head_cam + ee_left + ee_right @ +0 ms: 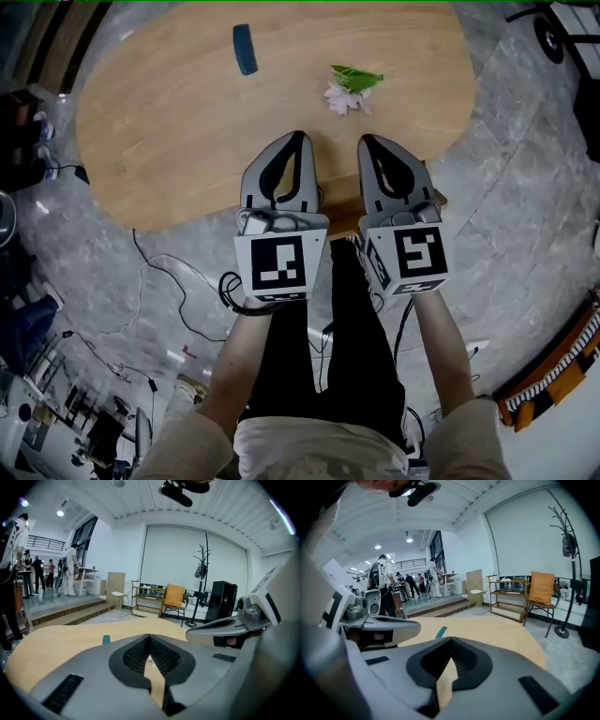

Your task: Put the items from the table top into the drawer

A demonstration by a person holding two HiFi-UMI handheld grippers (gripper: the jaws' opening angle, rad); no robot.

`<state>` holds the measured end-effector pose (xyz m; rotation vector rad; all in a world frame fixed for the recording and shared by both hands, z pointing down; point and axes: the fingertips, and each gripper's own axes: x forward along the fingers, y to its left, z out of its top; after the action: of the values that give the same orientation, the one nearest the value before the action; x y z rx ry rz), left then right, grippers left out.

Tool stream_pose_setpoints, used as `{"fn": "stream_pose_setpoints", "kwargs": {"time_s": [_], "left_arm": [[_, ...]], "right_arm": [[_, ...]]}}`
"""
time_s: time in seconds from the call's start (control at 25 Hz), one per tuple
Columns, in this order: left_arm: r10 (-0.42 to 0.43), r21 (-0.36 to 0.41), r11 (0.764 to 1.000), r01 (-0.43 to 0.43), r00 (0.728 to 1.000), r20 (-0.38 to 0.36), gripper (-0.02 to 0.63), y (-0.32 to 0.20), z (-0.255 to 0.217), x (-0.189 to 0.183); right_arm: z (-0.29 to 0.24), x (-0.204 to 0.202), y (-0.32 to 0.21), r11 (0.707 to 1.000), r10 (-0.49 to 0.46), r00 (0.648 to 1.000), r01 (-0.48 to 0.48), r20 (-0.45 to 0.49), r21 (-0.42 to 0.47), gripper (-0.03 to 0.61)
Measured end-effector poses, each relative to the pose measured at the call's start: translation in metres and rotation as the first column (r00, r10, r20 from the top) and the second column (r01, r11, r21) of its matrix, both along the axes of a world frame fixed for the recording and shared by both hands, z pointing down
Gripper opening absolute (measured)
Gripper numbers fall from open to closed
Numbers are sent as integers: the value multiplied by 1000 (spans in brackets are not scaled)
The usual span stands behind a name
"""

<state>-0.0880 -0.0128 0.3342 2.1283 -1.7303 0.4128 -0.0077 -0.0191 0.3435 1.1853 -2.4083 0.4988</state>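
Here the flower point(349, 89) lies just ahead of the closed right gripper point(367, 141).

Bkgd only, as I see it: grey stone floor point(525, 206) w/ thin black cables point(139, 246) trailing over it. Far end of rm: orange chair point(174, 597) just beside a low wooden shelf point(147, 596), white chair point(120, 595) left of that, coat rack point(205, 569) upright near a black cabinet point(223, 599). Steps point(65, 612) lead up to several ppl point(37, 573) standing.
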Motion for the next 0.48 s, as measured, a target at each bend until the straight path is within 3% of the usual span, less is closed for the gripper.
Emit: {"fn": "stream_pose_setpoints", "kwargs": {"time_s": [0.24, 0.48], "left_arm": [[10, -4, 1000, -10, 1000, 19, 8, -8, -1, 7], [-19, 25, 1000, 19, 1000, 18, 8, -22, 5, 41]], "right_arm": [[-6, 13, -7, 993, 118, 991, -118, 62, 4, 5], [4, 38, -16, 998, 55, 996, -56, 63, 18, 5]]}}
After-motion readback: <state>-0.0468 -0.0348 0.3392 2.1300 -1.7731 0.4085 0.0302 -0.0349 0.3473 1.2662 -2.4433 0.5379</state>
